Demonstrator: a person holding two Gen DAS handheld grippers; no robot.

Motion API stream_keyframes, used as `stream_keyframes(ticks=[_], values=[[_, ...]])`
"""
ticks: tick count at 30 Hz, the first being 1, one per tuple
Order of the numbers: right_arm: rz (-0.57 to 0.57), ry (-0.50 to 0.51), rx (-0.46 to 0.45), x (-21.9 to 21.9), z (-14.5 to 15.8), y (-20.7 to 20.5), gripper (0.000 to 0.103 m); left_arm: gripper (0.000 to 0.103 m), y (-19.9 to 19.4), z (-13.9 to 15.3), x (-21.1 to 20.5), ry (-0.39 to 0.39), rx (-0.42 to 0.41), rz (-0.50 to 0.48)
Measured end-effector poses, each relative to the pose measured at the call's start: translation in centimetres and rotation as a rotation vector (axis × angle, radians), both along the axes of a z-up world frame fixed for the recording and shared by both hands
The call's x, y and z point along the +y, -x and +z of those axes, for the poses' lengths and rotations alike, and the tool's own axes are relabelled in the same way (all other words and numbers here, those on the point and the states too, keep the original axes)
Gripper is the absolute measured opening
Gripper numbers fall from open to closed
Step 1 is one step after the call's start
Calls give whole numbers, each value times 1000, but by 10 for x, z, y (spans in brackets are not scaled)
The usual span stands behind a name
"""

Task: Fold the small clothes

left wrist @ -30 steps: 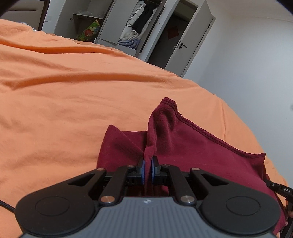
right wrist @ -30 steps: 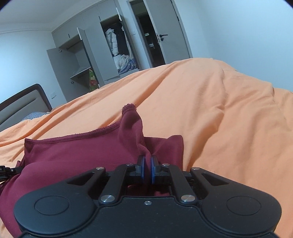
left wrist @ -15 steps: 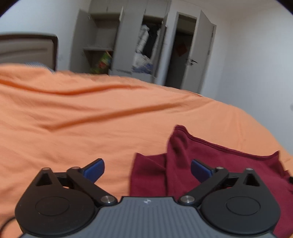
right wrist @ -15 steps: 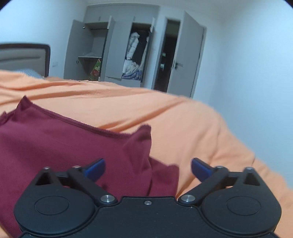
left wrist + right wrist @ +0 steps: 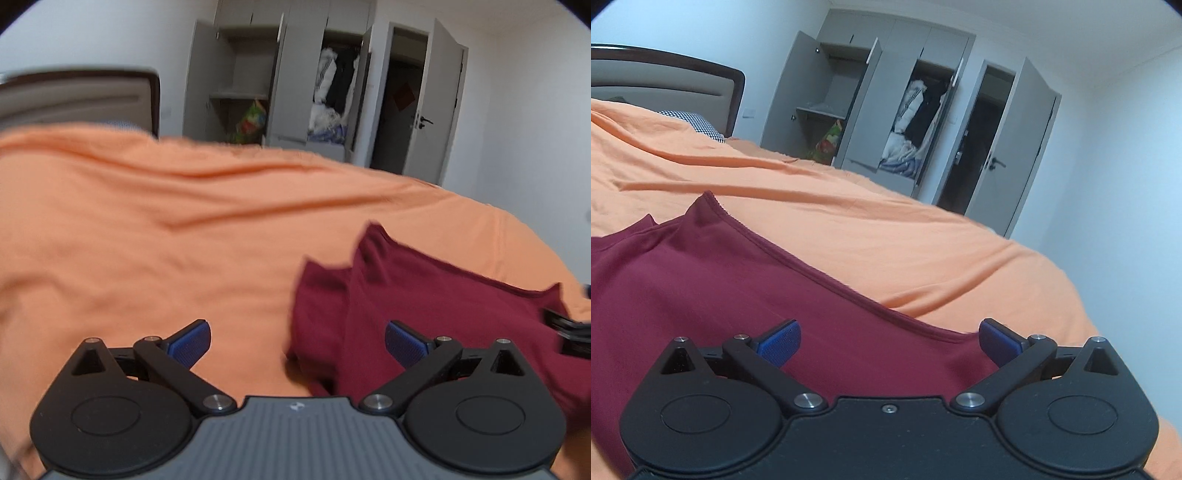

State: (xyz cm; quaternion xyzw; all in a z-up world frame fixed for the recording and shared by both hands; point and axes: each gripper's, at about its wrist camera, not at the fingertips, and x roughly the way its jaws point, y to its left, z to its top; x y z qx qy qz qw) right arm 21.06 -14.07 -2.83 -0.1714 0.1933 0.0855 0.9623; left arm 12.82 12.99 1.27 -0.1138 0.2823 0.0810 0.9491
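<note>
Both released: left tool (image 5: pixel 297 341), right tool (image 5: pixel 890 341), nothing grasped. Ahead, maroon garment (image 5: pixel 720 288) doubled over on bed (image 5: pixel 147 240), corners peaked; probably further folding, smoothing left.

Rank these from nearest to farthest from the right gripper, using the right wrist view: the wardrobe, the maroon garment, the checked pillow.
1. Maroon garment: just ahead of and under the open right gripper, on the orange bedcover.
2. Checked pillow: far left, by the headboard.
3. Wardrobe: beyond the bed, doors open.
</note>
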Motion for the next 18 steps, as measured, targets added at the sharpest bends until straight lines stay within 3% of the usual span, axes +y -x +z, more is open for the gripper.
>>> stream_keyframes(ticks=[3,9,18], values=[[-1,-9,35,12,-7,-13,102,103,1,-17,-8,72,35,-14],[-13,-19,76,19,-37,-23,102,103,3,-41,-17,191,29,-19],[-25,-78,11,17,-57,-13,102,103,-6,-53,-27,163,-18,10]])
